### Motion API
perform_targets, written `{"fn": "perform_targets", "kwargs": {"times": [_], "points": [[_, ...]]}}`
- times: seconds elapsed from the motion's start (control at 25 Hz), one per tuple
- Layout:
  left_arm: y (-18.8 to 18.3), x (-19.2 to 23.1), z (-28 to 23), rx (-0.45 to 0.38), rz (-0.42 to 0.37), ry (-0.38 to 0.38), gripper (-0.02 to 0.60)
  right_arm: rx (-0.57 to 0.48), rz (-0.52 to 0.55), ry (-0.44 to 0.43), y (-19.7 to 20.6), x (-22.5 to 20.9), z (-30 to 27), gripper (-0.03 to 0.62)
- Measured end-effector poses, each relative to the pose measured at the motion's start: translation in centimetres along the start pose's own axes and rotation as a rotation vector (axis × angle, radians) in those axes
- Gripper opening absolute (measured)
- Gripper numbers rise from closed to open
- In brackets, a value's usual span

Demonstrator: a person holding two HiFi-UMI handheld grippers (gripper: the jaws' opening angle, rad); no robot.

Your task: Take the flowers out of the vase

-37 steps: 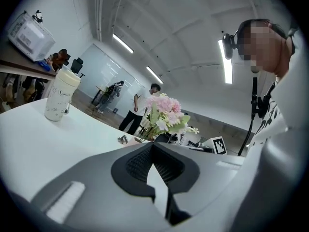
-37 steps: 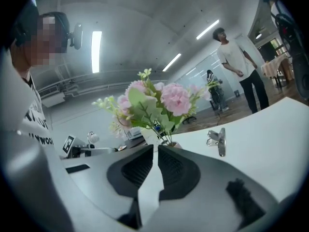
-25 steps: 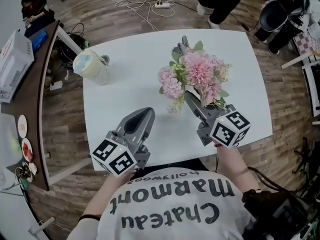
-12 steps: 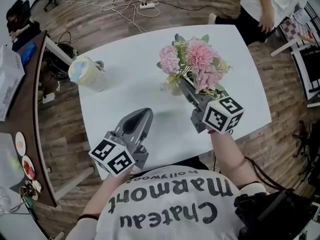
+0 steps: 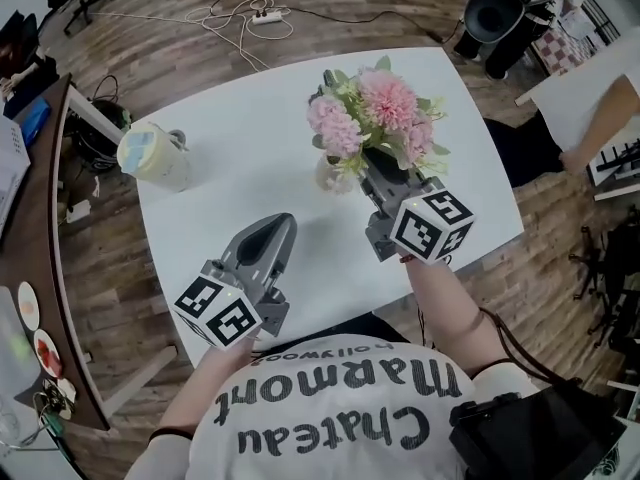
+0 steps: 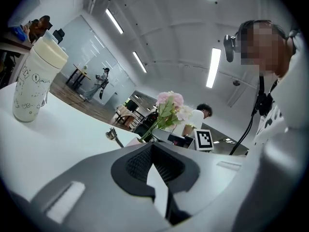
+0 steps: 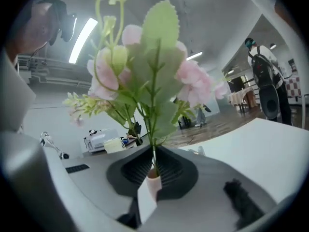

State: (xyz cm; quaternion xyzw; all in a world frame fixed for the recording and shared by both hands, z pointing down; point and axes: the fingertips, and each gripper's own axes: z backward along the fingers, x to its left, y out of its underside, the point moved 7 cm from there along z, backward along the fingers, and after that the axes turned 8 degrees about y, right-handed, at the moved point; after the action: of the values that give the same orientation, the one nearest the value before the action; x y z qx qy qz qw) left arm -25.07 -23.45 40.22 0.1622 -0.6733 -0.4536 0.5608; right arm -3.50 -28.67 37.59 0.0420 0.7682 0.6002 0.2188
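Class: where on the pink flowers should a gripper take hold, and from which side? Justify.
The thin stems, below the blooms and above the vase, from the near side with jaws level: upright stems fit a narrow grip; blooms would crush.

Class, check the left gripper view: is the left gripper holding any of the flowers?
No, the left gripper has its jaws together on nothing, and the flowers stand well beyond them.
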Motion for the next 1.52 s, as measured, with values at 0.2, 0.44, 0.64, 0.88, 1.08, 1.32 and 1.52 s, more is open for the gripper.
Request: {"fn": "perform_targets", "kwargs": {"times": [0.2, 0.44, 0.64, 0.88, 1.08, 1.32, 1.52], "points": [[0.3, -1.1, -0.8, 0.006, 0.002, 0.017, 0.006, -0.072, -0.033, -0.002, -2.9, -0.2, 2.1, 0.029], [-0.3, -2.3, -2.0, -0.022, -0.023, 0.004, 0.006, -0.167, -0.062, -0.060, -7.6, -0.2, 5.0, 0.028], [-1.4, -4.0, -3.9, -0.047, -0.073, -0.012, 0.006, -0.248, -0.054, -0.113, -11.1, -1.0, 7.5, 0.026], [0.0, -11.9, -9.0, -0.100, -0.149, -0.079, 0.006, -0.318, -0.075, -0.212, -14.8, -6.7, 14.8, 0.025], [-0.8, -11.3, -9.8, -0.212, -0.162, -0.148, 0.006, -0.287, -0.068, -0.300, -15.2, -8.0, 13.2, 0.025], [1.6, -13.9, -13.8, -0.262, -0.181, -0.186, 0.006, -0.241, -0.068, -0.383, -14.7, -11.5, 15.1, 0.025], [3.7, -14.7, -15.5, -0.261, -0.173, -0.197, 0.006, -0.192, -0.115, -0.428, -13.1, -13.3, 15.4, 0.025]]}}
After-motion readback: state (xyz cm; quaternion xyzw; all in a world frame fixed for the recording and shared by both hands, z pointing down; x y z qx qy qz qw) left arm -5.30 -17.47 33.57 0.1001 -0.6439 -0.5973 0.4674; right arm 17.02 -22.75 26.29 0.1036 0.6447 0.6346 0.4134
